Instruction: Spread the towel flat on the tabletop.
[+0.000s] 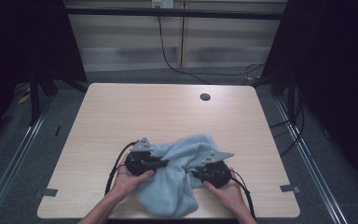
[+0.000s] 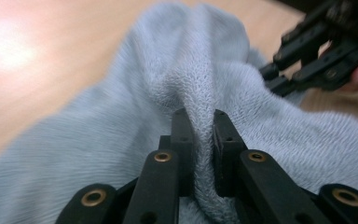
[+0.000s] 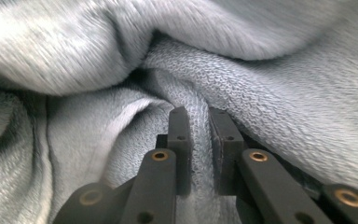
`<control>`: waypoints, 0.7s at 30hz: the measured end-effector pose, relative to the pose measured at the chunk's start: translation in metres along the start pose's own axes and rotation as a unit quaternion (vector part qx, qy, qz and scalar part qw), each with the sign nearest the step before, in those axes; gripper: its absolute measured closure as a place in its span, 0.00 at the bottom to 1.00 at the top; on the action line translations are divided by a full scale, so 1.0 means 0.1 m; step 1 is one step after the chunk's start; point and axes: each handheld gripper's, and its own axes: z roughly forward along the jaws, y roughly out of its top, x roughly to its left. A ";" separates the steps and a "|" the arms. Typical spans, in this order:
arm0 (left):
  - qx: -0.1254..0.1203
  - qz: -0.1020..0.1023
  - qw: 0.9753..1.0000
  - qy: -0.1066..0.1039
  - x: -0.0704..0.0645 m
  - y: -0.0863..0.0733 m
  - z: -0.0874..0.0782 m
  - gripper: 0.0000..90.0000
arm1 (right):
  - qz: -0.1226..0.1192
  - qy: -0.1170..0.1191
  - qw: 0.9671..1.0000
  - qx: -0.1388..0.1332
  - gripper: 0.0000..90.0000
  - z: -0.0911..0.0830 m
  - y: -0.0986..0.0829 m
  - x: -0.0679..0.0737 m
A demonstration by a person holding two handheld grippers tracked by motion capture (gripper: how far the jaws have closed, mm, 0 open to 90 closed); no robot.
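A light blue fleecy cloth (image 1: 177, 175) lies bunched near the front edge of the table (image 1: 168, 112), between the person's two hands. My left gripper (image 1: 161, 164) grips its left side; in the left gripper view its jaws are shut on a ridge of the cloth (image 2: 200, 93), at the left gripper (image 2: 200, 121). My right gripper (image 1: 196, 173) holds the cloth's right side. In the right gripper view the right gripper (image 3: 199, 119) pinches a fold of the cloth (image 3: 242, 93). The other gripper (image 2: 317, 51) shows at the upper right of the left gripper view.
A round cable hole (image 1: 205, 97) sits near the table's far edge. The wooden top stretches bare beyond the cloth. Black cables (image 1: 114, 168) trail from the grippers toward the front edge. Dark frame posts stand on both sides.
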 end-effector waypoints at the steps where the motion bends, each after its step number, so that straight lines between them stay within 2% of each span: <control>1: -0.015 -0.002 1.000 0.004 0.02 0.02 -0.07 0.92 | 0.001 -0.005 1.000 -0.004 0.91 -0.03 0.01 -0.04; 4: -0.050 -0.014 0.999 0.008 0.11 0.06 -0.29 0.92 | 0.014 -0.023 1.000 -0.015 0.91 -0.15 0.03 -0.14; 5: -0.052 -0.012 0.998 0.013 0.13 0.06 -0.33 0.92 | 0.026 -0.036 0.999 -0.030 0.92 -0.27 0.05 -0.24; 6: -0.057 -0.009 0.998 0.021 0.14 0.06 -0.39 0.92 | 0.026 -0.036 0.999 -0.030 0.92 -0.27 0.05 -0.24; 8: -0.066 -0.014 0.997 0.030 0.18 0.06 -0.50 0.92 | 0.036 -0.046 0.997 -0.050 0.92 -0.38 0.08 -0.33; 11: -0.089 -0.033 0.994 0.045 0.27 0.09 -0.67 0.92 | 0.048 -0.066 0.995 -0.065 0.92 -0.51 0.11 -0.43; 12: -0.099 -0.036 0.993 0.054 0.31 0.10 -0.73 0.92 | 0.048 -0.083 0.993 -0.070 0.92 -0.59 0.14 -0.48; 13: -0.109 -0.041 0.991 0.058 0.34 0.11 -0.78 0.92 | 0.048 -0.083 0.993 -0.070 0.92 -0.59 0.14 -0.48; 14: -0.119 -0.048 0.990 0.058 0.39 0.11 -0.83 0.92 | 0.050 -0.092 0.992 -0.075 0.92 -0.64 0.17 -0.51; 16: -0.136 -0.060 0.986 0.074 0.47 0.15 -0.94 0.93 | 0.055 -0.108 0.989 -0.088 0.92 -0.75 0.24 -0.58; 17: -0.144 -0.065 0.984 0.083 0.51 0.17 -0.99 0.93 | 0.055 -0.118 0.987 -0.096 0.92 -0.81 0.28 -0.62; 18: -0.154 -0.080 0.980 0.092 0.55 0.20 -1.05 0.93 | 0.056 -0.129 0.985 -0.100 0.93 -0.87 0.33 -0.66; 19: -0.162 -0.088 0.978 0.093 0.61 0.22 -1.10 0.93 | 0.062 -0.148 0.981 -0.112 0.93 -1.00 0.41 -0.74; 20: -0.172 -0.096 0.975 0.100 0.64 0.24 -1.15 0.93 | 0.062 -0.148 0.981 -0.112 0.93 -1.00 0.41 -0.74; 21: -0.174 -0.095 0.974 0.105 0.67 0.26 -1.19 0.93 | 0.062 -0.151 0.980 -0.115 0.93 -1.07 0.44 -0.78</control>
